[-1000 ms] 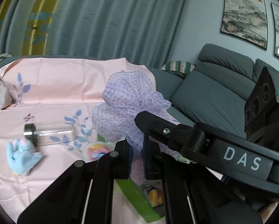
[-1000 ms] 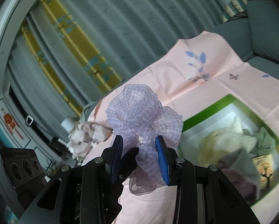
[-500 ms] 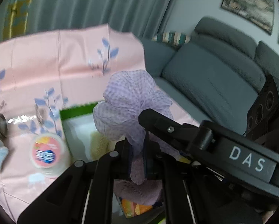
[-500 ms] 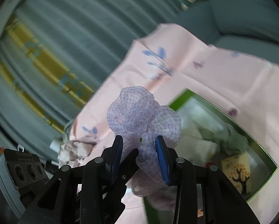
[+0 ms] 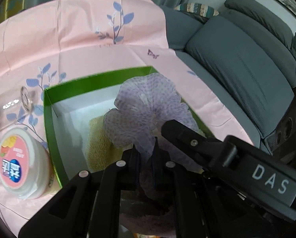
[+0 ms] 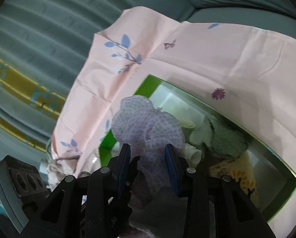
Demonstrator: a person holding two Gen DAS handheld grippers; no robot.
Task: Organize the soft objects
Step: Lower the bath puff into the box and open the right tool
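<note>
My left gripper (image 5: pixel 146 158) is shut on a lilac dotted mesh bow (image 5: pixel 146 111) and holds it above the open green box (image 5: pixel 49 107). The same bow (image 6: pixel 146 127) shows in the right wrist view, between the open blue-padded jaws of my right gripper (image 6: pixel 148 160); the left gripper's fingertip crosses under it. The green box (image 6: pixel 148 85) holds a yellow towel (image 5: pixel 96 138), a pale green cloth (image 6: pixel 217 136), a white roll and a printed pouch (image 6: pixel 239 176).
The box sits on a pink floral tablecloth (image 5: pixel 68 39). A round white tub with a pink label (image 5: pixel 17 164) and a glass jar (image 5: pixel 27 99) lie left of the box. A grey sofa (image 5: pixel 237 59) stands to the right, curtains behind.
Both grippers have carried the bow to the right and down, from over the tablecloth to over the green box. The left grip has stayed shut on it.
</note>
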